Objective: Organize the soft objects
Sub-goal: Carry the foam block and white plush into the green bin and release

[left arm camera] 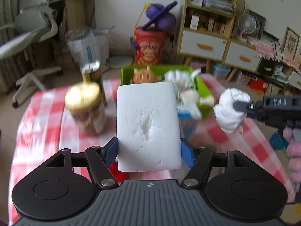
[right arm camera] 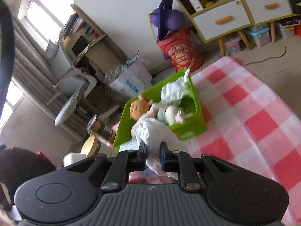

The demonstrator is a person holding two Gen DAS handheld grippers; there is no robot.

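The left tool grips a white foam block by its two long sides, the blue pads pressing its lower edges. The block is a flat slab with rounded corners, a grainy surface and a torn dent near its middle; it stands upright between the fingers, clear of the desk, which wears a red-and-white checked cloth.

Ahead of this tool and beyond the block sits a green plastic bin with straight walls, holding an orange-faced plush doll and crumpled white soft things. Ahead to its left stand a clear jar with a round gold lid and, behind it, a tall cylindrical can.

To its right, the right tool is clamped on a bunched white cloth bundle, wrinkled and lumpy, held in the air. In the right wrist view the bundle hangs just before the bin's near wall, the bin directly ahead of this tool. A person's fingers wrap its handle.
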